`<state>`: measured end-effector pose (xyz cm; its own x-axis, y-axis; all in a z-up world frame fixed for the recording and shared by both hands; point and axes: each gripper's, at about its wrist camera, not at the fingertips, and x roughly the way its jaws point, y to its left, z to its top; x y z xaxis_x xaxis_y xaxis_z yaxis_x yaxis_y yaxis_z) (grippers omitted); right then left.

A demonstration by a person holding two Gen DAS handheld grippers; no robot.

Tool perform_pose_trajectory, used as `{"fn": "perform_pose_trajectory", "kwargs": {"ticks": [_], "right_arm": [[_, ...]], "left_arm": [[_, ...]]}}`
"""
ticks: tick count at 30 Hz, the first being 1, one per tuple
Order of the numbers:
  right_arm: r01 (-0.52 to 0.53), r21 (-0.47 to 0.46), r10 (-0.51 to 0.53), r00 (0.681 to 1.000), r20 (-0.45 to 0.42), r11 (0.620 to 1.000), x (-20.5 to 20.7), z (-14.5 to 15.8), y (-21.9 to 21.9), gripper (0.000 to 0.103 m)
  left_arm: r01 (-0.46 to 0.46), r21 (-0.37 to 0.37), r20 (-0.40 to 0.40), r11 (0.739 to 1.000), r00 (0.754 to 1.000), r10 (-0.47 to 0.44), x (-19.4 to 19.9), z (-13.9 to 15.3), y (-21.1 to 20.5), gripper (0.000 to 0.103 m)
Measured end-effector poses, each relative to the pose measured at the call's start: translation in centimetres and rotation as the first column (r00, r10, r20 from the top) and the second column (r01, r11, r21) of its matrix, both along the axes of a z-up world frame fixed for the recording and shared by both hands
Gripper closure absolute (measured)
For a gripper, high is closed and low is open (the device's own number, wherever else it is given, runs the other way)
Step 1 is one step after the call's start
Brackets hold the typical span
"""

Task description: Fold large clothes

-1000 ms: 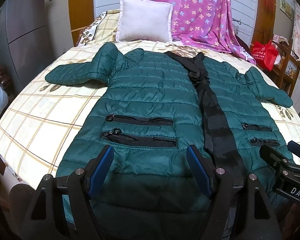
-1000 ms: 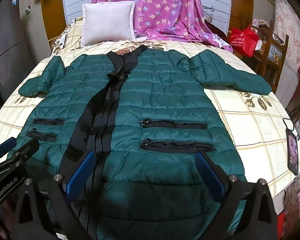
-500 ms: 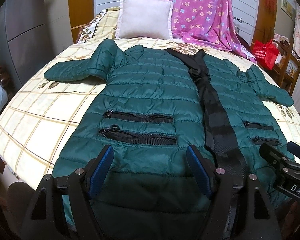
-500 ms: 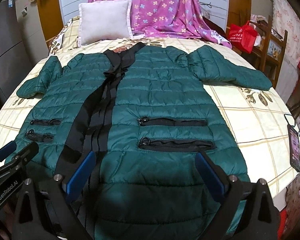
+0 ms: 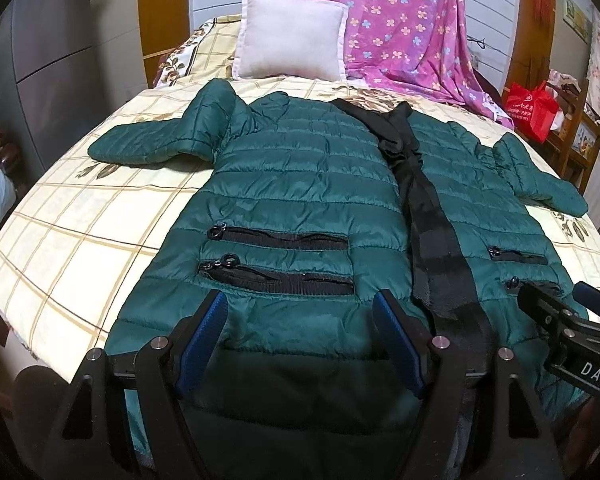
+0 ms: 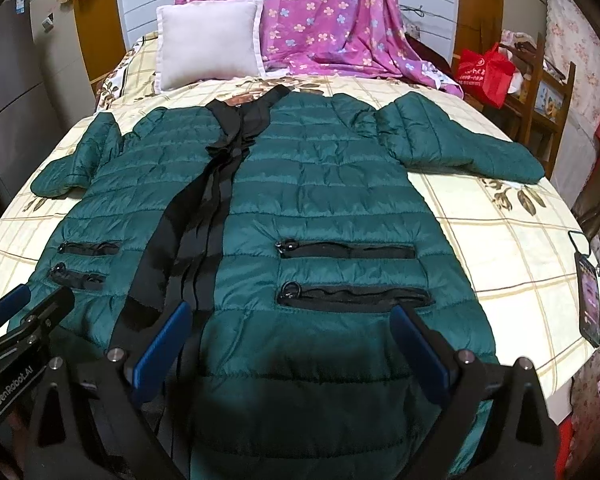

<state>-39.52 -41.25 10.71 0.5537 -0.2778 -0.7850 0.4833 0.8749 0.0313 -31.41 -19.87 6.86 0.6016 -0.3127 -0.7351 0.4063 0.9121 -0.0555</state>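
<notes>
Jacket (image 5: 300,184) flat on bed (image 5: 80,240), front up, sleeves out. Left gripper (image 5: 300,332) and right gripper (image 6: 288,340) over hem, jaws wide open, gripping nothing.

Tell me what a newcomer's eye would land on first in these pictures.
A dark green quilted coat lies spread flat, front up, over most of the checked bedspread, sleeves out to both sides and a black placket running down its middle. Behind it, a white pillow leans at the head of the bed beside a draped pink floral sheet. Near the coat's hem, the left gripper and right gripper hover with jaws open.
</notes>
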Motion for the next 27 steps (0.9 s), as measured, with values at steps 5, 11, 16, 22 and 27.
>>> {"fn": "perform_pose_trajectory", "kwargs": {"ticks": [5, 11, 16, 22, 27], "right_arm": [[0.001, -0.001, -0.001, 1.000, -0.003, 1.000, 0.35, -0.07, -0.07, 0.002], [0.003, 0.008, -0.003, 1.000, -0.012, 1.000, 0.64, -0.22, -0.10, 0.002], [0.004, 0.013, -0.004, 1.000, -0.018, 1.000, 0.95, -0.47, -0.27, 0.002], [0.009, 0.017, -0.009, 1.000, -0.015, 1.000, 0.92, -0.58, -0.37, 0.002], [0.014, 0.041, -0.014, 1.000, -0.001, 0.999, 0.60, -0.64, -0.64, 0.002]], "left_arm": [[0.001, 0.004, -0.013, 1.000, 1.000, -0.001, 0.34, -0.09, -0.09, 0.051], [-0.002, 0.007, -0.015, 1.000, 1.000, 0.002, 0.65, -0.24, -0.28, 0.051], [-0.004, 0.012, -0.021, 1.000, 1.000, 0.004, 0.82, -0.57, -0.33, 0.051], [-0.002, 0.009, -0.030, 1.000, 1.000, 0.002, 0.70, -0.63, -0.16, 0.051], [0.006, 0.012, -0.031, 1.000, 1.000, -0.006, 0.26, -0.51, -0.26, 0.051]]}}
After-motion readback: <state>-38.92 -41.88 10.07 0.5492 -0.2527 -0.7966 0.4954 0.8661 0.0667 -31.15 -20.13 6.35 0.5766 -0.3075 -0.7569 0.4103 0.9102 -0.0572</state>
